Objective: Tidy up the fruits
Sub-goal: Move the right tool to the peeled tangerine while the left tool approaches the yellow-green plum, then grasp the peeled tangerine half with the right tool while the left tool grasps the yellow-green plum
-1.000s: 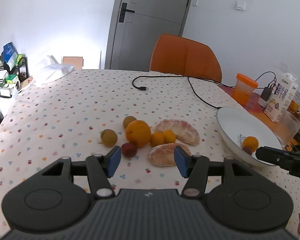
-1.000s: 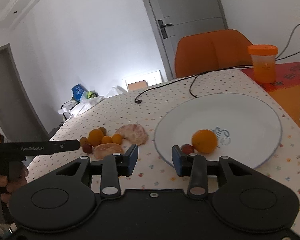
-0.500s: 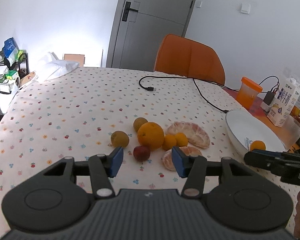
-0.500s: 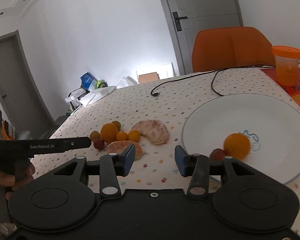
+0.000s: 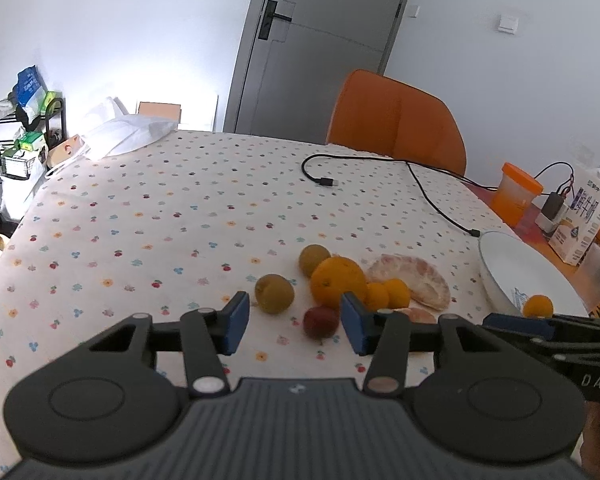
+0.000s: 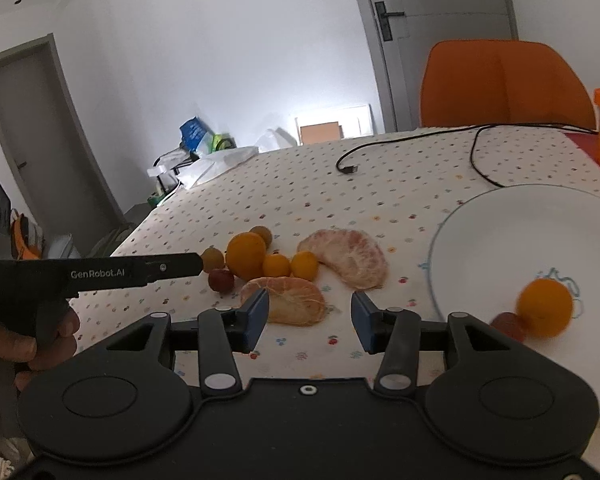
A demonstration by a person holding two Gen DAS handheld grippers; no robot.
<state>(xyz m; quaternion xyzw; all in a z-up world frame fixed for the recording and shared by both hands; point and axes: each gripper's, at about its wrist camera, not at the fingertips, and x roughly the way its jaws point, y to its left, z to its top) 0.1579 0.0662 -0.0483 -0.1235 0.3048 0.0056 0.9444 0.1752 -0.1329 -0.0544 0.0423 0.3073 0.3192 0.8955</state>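
Lying just ahead, right of centre, the small dark-red round fruit (image 5: 320, 322) is faced by the empty, part-open, just-narrowed left gripper (image 5: 295, 323), the nearer one

From my right-hand camera I can read "GenRobot.AI" in white along the black side of my left gripper (image 6: 100, 273). There's a bit more white lettering at the far left edge of that same body, but it's cut off and I can't make it out.

From my left-hand camera, the black body of my right gripper (image 5: 556, 344) shows "DAS" in pale letters before the frame cuts off the rest.

The milk carton (image 5: 584, 220) over by the wall has big blue Chinese characters down its front, too small and blurry for me to read reliably. The plate (image 5: 512, 264) has a blue mark, not legible.
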